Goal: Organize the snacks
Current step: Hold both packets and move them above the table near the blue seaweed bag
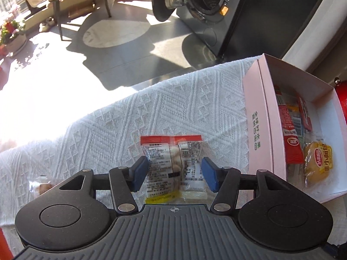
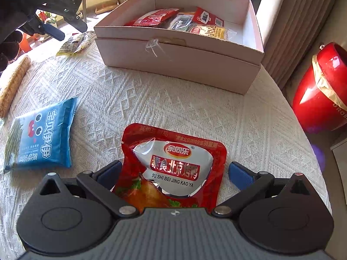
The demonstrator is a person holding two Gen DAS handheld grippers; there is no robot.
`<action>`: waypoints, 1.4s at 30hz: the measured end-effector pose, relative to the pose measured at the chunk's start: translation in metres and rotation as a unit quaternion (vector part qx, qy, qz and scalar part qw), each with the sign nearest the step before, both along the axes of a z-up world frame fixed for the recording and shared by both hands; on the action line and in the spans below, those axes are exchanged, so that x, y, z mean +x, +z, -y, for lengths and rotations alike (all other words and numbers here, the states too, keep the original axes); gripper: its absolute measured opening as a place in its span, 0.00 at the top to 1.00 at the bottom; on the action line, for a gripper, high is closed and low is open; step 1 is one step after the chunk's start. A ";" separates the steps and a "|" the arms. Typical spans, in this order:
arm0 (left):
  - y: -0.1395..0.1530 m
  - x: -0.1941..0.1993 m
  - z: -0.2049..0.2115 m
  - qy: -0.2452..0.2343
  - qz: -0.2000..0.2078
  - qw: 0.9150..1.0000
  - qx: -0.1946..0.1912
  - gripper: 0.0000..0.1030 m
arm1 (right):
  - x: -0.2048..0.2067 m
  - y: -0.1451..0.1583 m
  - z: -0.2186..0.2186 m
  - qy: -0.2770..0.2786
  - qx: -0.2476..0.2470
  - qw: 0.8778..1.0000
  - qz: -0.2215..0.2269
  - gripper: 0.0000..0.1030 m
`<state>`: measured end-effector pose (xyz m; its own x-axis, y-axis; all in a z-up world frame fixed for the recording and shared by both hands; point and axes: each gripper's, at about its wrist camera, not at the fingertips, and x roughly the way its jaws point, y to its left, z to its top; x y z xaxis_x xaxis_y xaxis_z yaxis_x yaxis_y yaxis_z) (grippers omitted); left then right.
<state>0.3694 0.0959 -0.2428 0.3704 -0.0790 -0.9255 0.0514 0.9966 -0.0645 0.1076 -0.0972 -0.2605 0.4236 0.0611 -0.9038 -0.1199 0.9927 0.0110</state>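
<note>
A clear snack packet (image 1: 173,162) with a red top strip lies flat on the white woven cloth (image 1: 108,130). My left gripper (image 1: 174,173) is open and straddles it, a blue pad on each side. The pink box (image 1: 260,130) stands to its right, holding several red and yellow packets. In the right wrist view a red foil pouch (image 2: 173,156) lies on the cloth between the fingers of my open right gripper (image 2: 173,173); the right pad stands clear of it. The same box (image 2: 177,60) sits beyond. The left gripper (image 2: 69,29) hovers over its packet (image 2: 76,43) at upper left.
A blue seaweed packet (image 2: 41,136) and a long tan stick snack (image 2: 15,84) lie left of the pouch. A red round container (image 2: 321,91) stands off the table's right edge. A dark washing machine (image 1: 206,6) with its door open lies beyond the table's far edge.
</note>
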 end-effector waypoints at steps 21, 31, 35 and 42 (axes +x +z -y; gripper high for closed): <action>0.034 -0.134 0.016 -0.026 -0.060 0.993 -0.095 0.41 | 0.021 0.002 0.000 -0.015 0.002 0.998 -0.064 0.00; -0.006 -0.215 0.037 -0.014 -0.151 0.985 -0.087 0.41 | 0.021 0.000 0.001 -0.053 -0.003 0.995 -0.089 0.00; -0.003 -0.213 0.039 -0.023 -0.131 0.990 -0.043 0.41 | 0.024 -0.002 -0.006 -0.065 -0.002 0.993 -0.094 0.00; -0.002 -0.212 0.040 -0.034 -0.125 0.991 -0.037 0.41 | 0.038 -0.001 -0.020 -0.062 0.005 0.993 -0.102 0.00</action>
<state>0.1571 0.0557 -0.2448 0.1215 -0.1662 -0.9786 0.0921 0.9835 -0.1556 0.1453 -0.0772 -0.2612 0.2368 0.0302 -0.9711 0.0090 0.9994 0.0333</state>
